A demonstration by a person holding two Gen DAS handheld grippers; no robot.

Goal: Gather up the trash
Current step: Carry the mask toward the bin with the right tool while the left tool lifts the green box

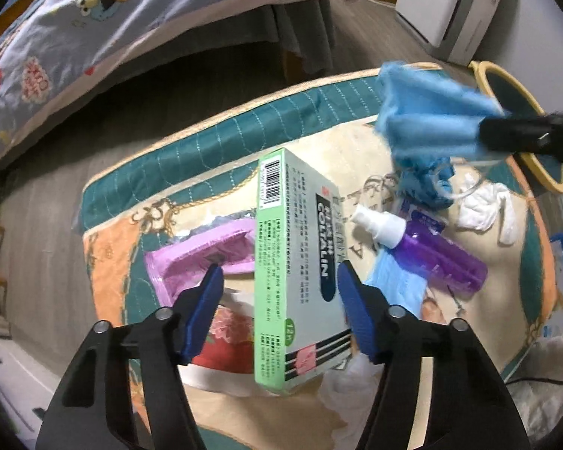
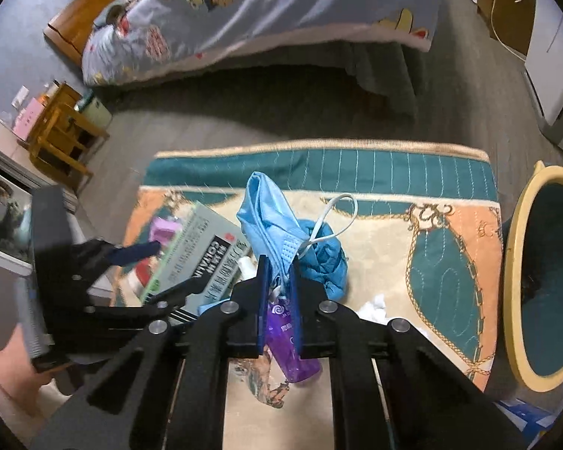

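Two tools busy: right tool (image 2: 279,281) is clenched on blue mask (image 2: 266,217); left tool (image 1: 277,311) straddles medicine box (image 1: 300,262), apparently not yet clamped. Squeeze the box's long faces squarely, then carry to bin (image 2: 514,262).

Quilted mat (image 1: 221,142) on floor: purple bottle (image 1: 443,258), white tissue (image 1: 484,206), pink packet (image 1: 202,258).

We see the left tool (image 1: 279,281) as two black, angular link arms, each joined by round silver pivot screws and ending in a dark blue ribbed finger (image 1: 206,311). The right tool (image 2: 279,273) is built alike: black slotted arms, silver screws, blue pads on flat black jaws. In the right wrist view, the left tool carries a blocky black body with a ribbed grey part.
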